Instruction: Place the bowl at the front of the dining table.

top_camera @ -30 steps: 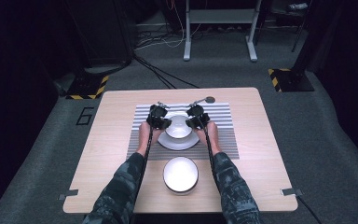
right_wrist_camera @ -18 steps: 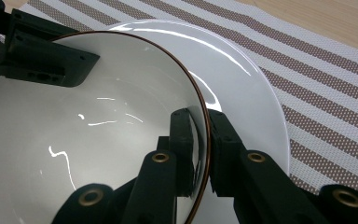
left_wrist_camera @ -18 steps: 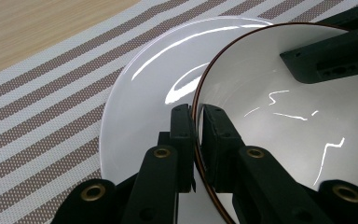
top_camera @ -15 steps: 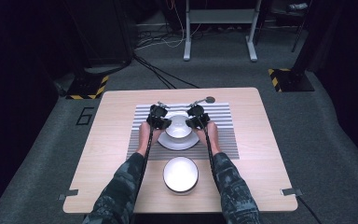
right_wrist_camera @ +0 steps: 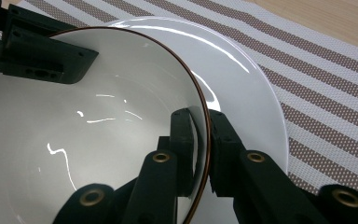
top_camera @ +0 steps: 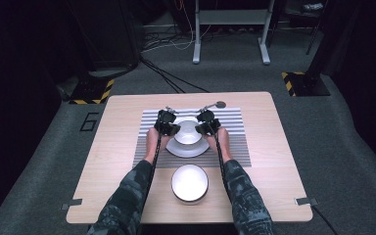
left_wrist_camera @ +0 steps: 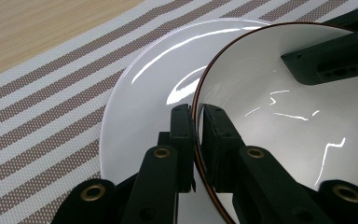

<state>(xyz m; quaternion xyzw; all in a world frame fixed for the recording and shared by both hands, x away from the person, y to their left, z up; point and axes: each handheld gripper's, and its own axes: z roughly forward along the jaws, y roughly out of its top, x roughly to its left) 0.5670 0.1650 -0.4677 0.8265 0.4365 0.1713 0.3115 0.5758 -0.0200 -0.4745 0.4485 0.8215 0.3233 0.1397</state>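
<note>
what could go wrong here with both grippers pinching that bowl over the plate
The left gripper and right gripper each clamp only the thin rim of the glossy bowl, so it may slip or tilt if one hand moves faster. The bowl sits over the plate, so a drop could chip both. A second bowl lies between the forearms and might be knocked.

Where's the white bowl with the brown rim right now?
White brown-rimmed bowl sits on the white plate mid-placemat, between left tool and right tool.
</note>
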